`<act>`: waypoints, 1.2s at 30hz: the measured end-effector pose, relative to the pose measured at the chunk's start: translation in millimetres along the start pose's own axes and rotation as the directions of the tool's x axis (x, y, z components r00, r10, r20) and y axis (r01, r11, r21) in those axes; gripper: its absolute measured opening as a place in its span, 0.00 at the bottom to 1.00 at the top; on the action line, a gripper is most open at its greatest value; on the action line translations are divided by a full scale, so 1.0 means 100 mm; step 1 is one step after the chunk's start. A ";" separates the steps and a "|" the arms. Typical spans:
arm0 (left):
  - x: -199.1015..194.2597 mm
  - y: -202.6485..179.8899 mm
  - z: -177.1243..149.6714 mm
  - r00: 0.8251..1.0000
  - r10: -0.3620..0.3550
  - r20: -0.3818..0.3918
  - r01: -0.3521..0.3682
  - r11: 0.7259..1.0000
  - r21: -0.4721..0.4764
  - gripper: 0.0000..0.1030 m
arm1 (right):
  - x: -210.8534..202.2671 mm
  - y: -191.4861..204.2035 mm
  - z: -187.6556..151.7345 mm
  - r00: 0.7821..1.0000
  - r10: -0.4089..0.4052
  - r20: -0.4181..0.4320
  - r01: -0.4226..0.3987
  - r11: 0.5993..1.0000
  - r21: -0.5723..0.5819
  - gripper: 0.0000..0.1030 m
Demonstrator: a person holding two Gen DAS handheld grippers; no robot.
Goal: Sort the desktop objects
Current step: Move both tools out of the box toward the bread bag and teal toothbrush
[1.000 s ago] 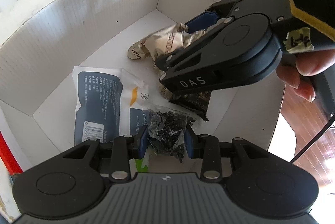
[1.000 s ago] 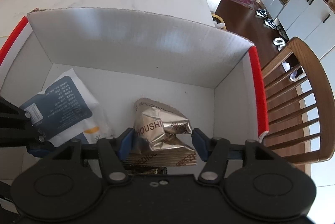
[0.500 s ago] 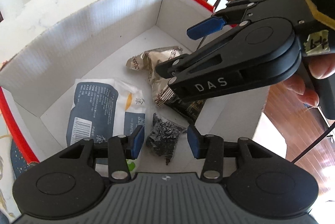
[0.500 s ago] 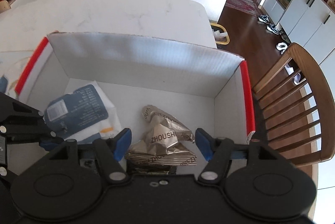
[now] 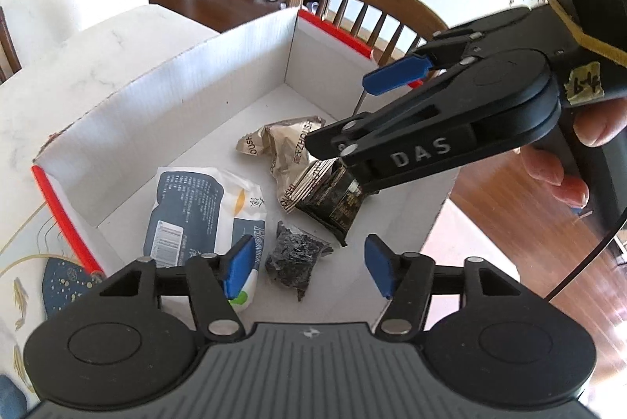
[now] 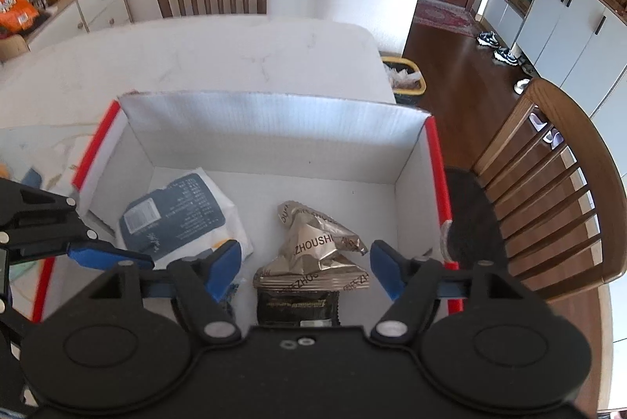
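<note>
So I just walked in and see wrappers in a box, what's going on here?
A person is sorting desk clutter into a white cardboard box. Both the left gripper and right gripper hang open above it, holding nothing. Inside lie a gold wrapper, a white-and-blue packet and a small black bag.

Both grippers were black plastic with blue fingertips (image 5: 238, 264) and silver screws; the right gripper (image 5: 376, 113) bore white "DAS" lettering and a taped label.

Right tool (image 6: 305, 268) spread wide above crumpled gold packet (image 6: 319, 248), inside white box (image 6: 274, 123)
</note>
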State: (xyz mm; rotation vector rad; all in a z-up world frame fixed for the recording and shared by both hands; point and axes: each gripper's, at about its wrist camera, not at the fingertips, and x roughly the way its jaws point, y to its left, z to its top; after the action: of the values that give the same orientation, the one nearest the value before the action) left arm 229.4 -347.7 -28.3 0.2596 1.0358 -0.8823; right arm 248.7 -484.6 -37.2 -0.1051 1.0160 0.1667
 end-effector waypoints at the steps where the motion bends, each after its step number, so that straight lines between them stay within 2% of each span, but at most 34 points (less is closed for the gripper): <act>1: -0.03 0.00 -0.01 1.000 -0.002 0.010 0.002 1.000 -0.006 0.64 | -0.05 -0.01 -0.01 1.000 0.006 0.012 -0.006 1.000 0.007 0.71; 4: -0.11 -0.02 -0.05 0.999 -0.006 0.037 0.006 1.000 -0.014 0.67 | -0.18 -0.03 -0.04 0.999 0.026 0.042 -0.027 0.999 0.025 0.72; 7: -0.16 -0.04 -0.11 0.998 -0.001 0.065 0.001 1.000 -0.011 0.77 | -0.28 0.01 -0.08 0.997 0.030 0.067 -0.032 0.999 0.034 0.77; 10: -0.20 -0.05 -0.16 0.997 -0.007 0.075 0.008 1.000 -0.015 0.78 | -0.37 0.05 -0.10 0.996 0.024 0.086 -0.027 0.999 0.036 0.78; 13: -0.28 -0.07 -0.22 0.995 0.004 0.100 -0.003 1.000 -0.014 0.86 | -0.46 0.07 -0.12 0.994 0.025 0.103 -0.029 0.999 0.042 0.80; 15: -0.34 -0.07 -0.26 0.992 0.009 0.126 -0.007 1.000 -0.019 0.87 | -0.52 0.09 -0.14 0.993 0.022 0.113 -0.027 0.999 0.046 0.81; 16: -0.37 -0.06 -0.28 0.991 0.009 0.135 -0.005 1.000 -0.024 0.89 | -0.53 0.12 -0.15 0.993 0.020 0.117 -0.025 0.999 0.048 0.82; 18: -0.44 -0.05 -0.32 0.988 0.002 0.153 0.003 0.999 -0.034 1.00 | -0.59 0.13 -0.16 0.991 0.023 0.128 -0.030 0.998 0.060 0.83; 28: -0.84 -0.01 -0.54 0.969 -0.013 0.246 0.022 0.999 -0.032 1.00 | -0.87 0.34 -0.25 0.979 0.006 0.203 -0.030 0.993 0.113 0.84; 36: -1.18 0.12 -0.77 0.951 0.010 0.310 0.004 0.999 -0.045 1.00 | -0.99 0.67 -0.33 0.972 -0.013 0.236 -0.017 0.992 0.123 0.84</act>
State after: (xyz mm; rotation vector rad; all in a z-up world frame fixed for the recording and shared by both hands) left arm 163.7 -235.4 28.0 0.0799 0.7607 -0.8641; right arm 157.4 -432.8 29.5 0.0295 0.7858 0.1143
